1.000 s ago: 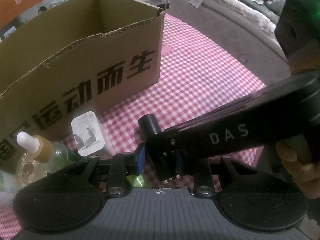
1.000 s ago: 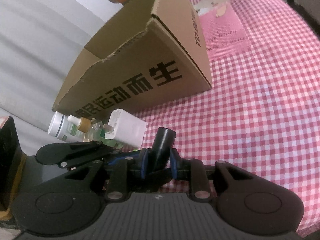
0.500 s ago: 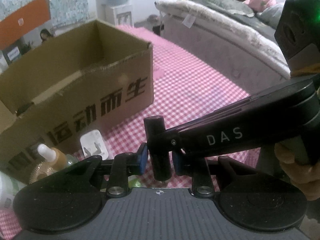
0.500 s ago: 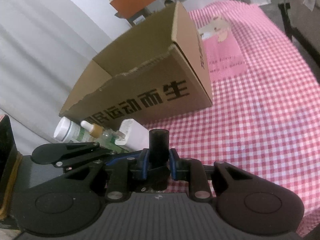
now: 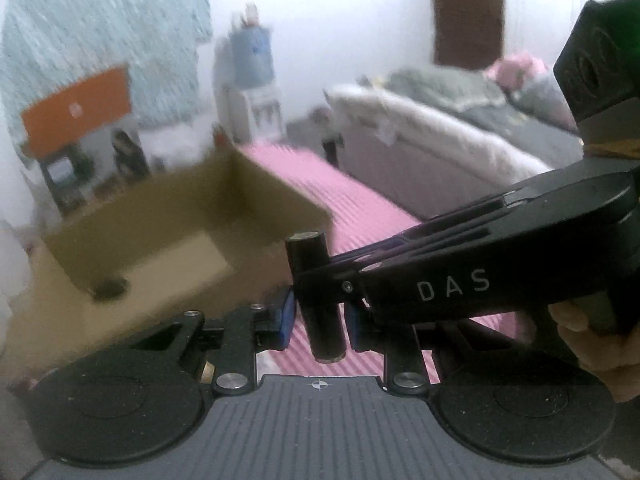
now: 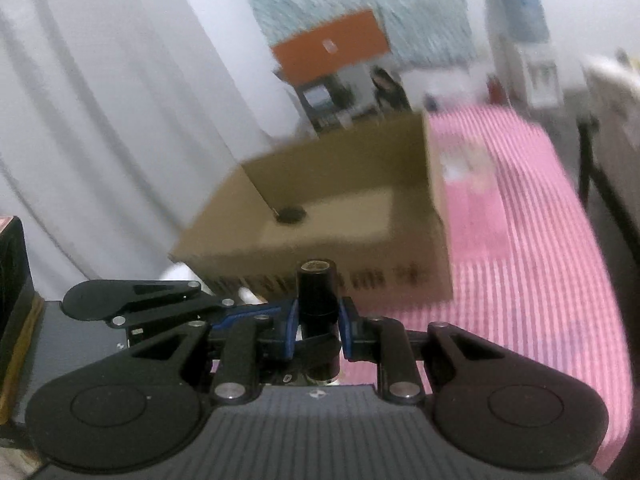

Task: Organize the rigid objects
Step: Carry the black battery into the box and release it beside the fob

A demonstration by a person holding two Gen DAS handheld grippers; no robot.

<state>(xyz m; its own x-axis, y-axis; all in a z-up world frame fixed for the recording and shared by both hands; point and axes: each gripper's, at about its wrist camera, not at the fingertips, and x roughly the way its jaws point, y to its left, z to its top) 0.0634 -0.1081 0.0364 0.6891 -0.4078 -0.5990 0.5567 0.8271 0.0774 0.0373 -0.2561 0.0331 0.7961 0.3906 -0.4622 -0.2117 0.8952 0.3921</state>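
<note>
Your right gripper [image 6: 319, 330] is clamped on a black cylinder [image 6: 316, 296], blue pads [image 6: 291, 330] pressing it from both sides. The cylinder stands upright between the fingers, its top end poking above them, its lower end hanging below near the gripper body. It is up in the air, in front of the near wall of the cardboard box [image 6: 328, 256].

In the left wrist view the same black cylinder [image 5: 316, 300] sits between the fingers of your left gripper [image 5: 318, 322], but the blue pads [image 5: 287, 316] stand just off it with a visible gap on each side, so the left gripper is released, not gripping. The right gripper's black fingers [image 5: 400, 276], marked DAS, come in from the right and cross over the left one, meeting the cylinder near its upper half. Your right hand [image 5: 588, 340] shows at the right edge on the handle.

The box is open-topped, brown, with dark printed characters on its near side, blurred. One small dark round thing [image 6: 291, 214] lies on the box floor near the left corner; too blurred to name. The box rests on a pink-and-white checked tablecloth [image 6: 520, 240].

Both views are motion-blurred. Behind: white curtain [image 6: 100, 120], orange panel [image 6: 332, 46], a bed [image 5: 440, 136] to the right.
</note>
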